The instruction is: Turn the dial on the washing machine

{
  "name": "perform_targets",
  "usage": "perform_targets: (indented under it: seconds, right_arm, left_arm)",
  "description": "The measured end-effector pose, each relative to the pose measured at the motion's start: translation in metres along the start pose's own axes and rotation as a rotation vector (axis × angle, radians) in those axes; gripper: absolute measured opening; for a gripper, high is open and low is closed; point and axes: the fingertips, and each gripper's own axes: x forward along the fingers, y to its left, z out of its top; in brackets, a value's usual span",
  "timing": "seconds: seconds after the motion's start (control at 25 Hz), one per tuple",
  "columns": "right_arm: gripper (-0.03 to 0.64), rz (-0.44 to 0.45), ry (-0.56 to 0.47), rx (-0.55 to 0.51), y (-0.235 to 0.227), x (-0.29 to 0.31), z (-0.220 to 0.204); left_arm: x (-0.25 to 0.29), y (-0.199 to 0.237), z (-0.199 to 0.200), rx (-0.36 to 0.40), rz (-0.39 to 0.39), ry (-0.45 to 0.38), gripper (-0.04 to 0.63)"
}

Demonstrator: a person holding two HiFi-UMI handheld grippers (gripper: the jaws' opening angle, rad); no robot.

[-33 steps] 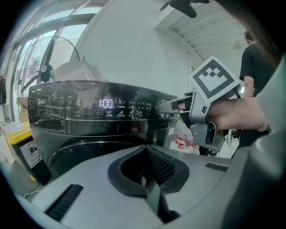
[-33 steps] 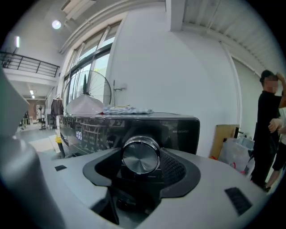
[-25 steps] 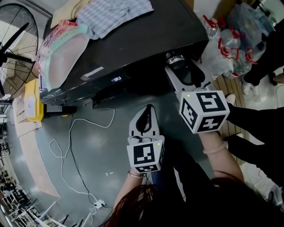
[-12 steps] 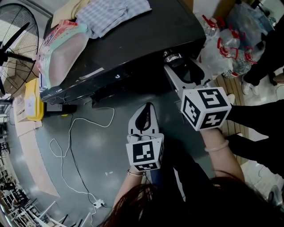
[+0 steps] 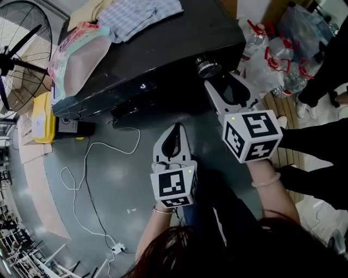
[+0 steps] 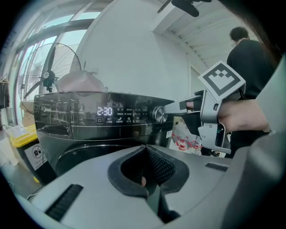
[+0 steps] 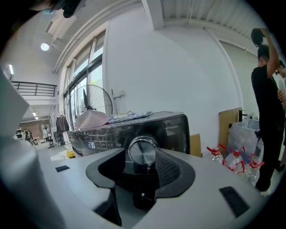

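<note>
Now the right hand-held gripper (image 5: pixel 219 80), jaws just closing, brackets the dial (image 7: pixel 142 152) ungripped; next: pinch and twist. Left hand-held gripper (image 5: pixel 176 128) closed, empty.

The left hand-held gripper (image 6: pixel 145 150) had its jaws together, empty, facing the washing machine (image 6: pixel 85 132). The right hand-held gripper (image 6: pixel 168 108), jaws just closing, reached the dial (image 6: pixel 159 114).

We see a standing fan (image 5: pixel 22 43) at the far left, with a yellow bin (image 5: pixel 41 117) just below it. A checked cloth (image 5: pixel 141 13) lies beside a pale, bulging plastic bag (image 5: pixel 81 54). A white cable (image 5: pixel 85 168) loops across the grey floor (image 5: pixel 125 187) (it ends at a power strip (image 5: pixel 118 250)). Red-labelled water bottles (image 5: pixel 274 54) cluster at the right, near a person in black (image 5: pixel 329 65).
</note>
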Motion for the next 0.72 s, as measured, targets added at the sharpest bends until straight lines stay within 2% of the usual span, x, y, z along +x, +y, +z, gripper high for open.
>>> perform_targets:
  seconds: [0.16, 0.36, 0.72]
  right_arm:
    - [0.21, 0.01, 0.004, -0.047, 0.005, -0.015, 0.0]
    - [0.159, 0.041, 0.007, -0.146, 0.018, -0.035, -0.001]
    - [0.116, 0.077, -0.009, -0.175, 0.033, -0.062, 0.005]
  left_arm:
    - [-0.012, 0.0, 0.004, -0.01, 0.03, 0.011, 0.014]
    - [-0.029, -0.006, 0.006, -0.042, 0.022, 0.022, 0.014]
    - [-0.058, -0.017, 0.029, -0.026, 0.034, 0.03, 0.014]
